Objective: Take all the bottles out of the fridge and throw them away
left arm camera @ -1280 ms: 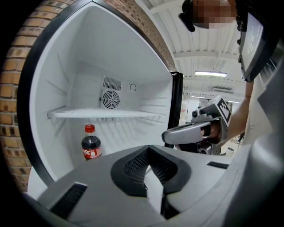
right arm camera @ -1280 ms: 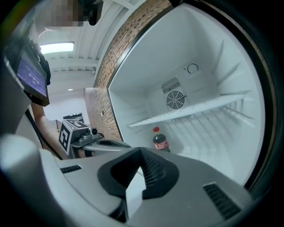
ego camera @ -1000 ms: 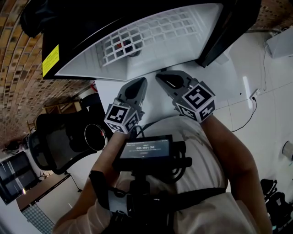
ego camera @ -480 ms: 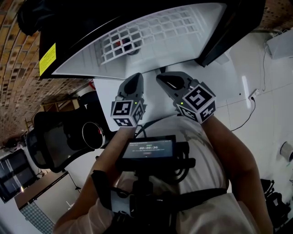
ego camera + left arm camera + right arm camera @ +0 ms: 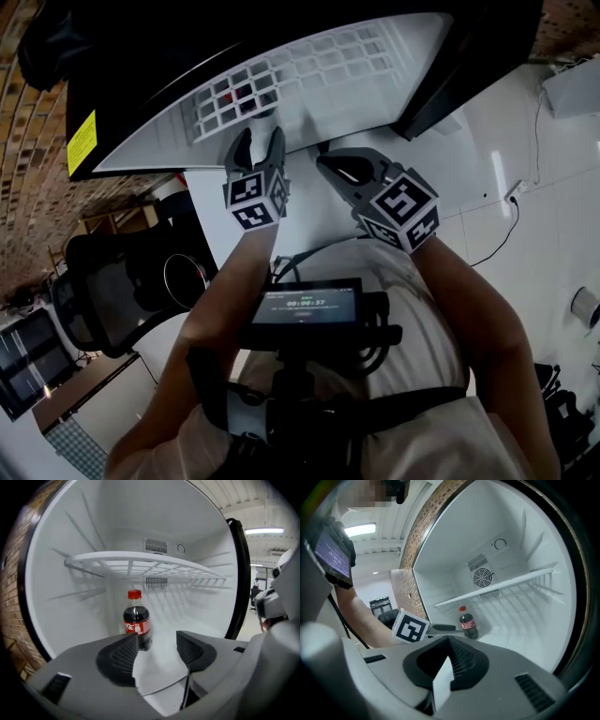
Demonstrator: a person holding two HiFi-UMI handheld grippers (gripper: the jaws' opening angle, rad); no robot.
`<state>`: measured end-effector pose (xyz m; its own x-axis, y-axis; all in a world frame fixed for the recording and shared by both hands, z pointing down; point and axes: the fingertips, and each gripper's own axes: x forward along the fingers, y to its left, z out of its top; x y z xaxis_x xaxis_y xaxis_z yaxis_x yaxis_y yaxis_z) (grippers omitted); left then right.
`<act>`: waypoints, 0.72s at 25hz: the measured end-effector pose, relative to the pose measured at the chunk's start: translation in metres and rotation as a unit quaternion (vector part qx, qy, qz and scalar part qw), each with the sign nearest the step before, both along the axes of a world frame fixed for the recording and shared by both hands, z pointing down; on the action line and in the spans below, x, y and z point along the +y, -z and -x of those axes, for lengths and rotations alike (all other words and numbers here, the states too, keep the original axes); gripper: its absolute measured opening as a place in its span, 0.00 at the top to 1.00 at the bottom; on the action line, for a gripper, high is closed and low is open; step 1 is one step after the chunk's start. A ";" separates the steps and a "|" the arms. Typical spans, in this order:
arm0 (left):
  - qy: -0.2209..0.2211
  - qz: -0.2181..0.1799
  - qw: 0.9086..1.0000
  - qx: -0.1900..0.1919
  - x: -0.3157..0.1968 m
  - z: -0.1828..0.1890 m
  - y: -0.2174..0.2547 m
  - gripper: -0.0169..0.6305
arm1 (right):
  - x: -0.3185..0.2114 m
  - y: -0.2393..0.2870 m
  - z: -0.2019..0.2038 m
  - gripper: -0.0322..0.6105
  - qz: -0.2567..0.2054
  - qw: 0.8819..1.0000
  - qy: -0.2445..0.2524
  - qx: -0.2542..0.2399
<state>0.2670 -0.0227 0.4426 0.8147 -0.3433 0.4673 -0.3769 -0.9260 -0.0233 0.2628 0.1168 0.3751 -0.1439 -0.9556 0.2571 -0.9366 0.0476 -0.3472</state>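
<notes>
Bottle upright mid-frame inside fridge, not yet taken out; left claw opening, pinching nothing; right claw pressed together.

The bottle stood upright inside the fridge, on its floor beneath the wire shelf, left of the middle. A vent sat on the back wall behind it. A brick wall lay left of the fridge.
</notes>
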 end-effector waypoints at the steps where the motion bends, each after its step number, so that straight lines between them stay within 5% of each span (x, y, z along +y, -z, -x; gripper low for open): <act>1: 0.006 -0.005 1.000 0.000 -0.006 -0.005 -0.002 0.53 | 0.002 -0.001 -0.002 0.94 0.002 1.000 -0.001 -0.001; 7: 0.058 0.005 0.998 0.010 -0.038 -0.031 -0.006 0.37 | 0.014 -0.007 -0.015 0.94 0.016 1.000 -0.013 -0.005; 18: 0.055 -0.031 0.998 -0.002 -0.069 -0.055 -0.018 0.36 | 0.026 -0.022 -0.025 0.94 0.041 0.999 -0.032 -0.010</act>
<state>0.3225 -0.0919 0.4605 0.7687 -0.4592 0.4452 -0.4759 -0.8757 -0.0814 0.2878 0.1432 0.3971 -0.0887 -0.9389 0.3326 -0.9293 -0.0422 -0.3669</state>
